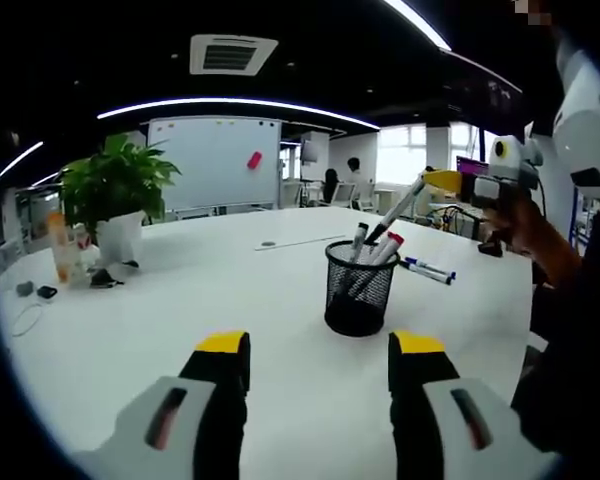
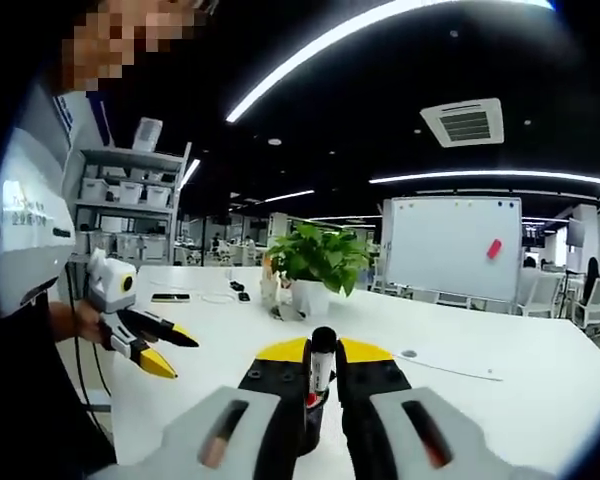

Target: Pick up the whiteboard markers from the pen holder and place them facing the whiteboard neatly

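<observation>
A black mesh pen holder [image 1: 358,292] stands on the white table [image 1: 160,300], with several markers [image 1: 383,248] sticking out of it. Two more markers [image 1: 427,270] lie on the table just right of it. My left gripper [image 1: 320,350] is open, low and short of the holder; it also appears in the right gripper view [image 2: 183,358]. My right gripper [image 1: 435,182] is above and right of the holder, shut on a black-capped marker [image 1: 398,212] that slants down toward the rim. In the right gripper view that marker [image 2: 323,338] stands upright between the shut jaws [image 2: 323,356]. The whiteboard [image 1: 215,160] [image 2: 450,245] is beyond the table.
A potted plant [image 1: 115,185] [image 2: 318,260] stands at the table's far left with a bottle [image 1: 62,250] and small items beside it. Chairs and desks are behind the table. The person's arm [image 1: 540,240] is at the right edge.
</observation>
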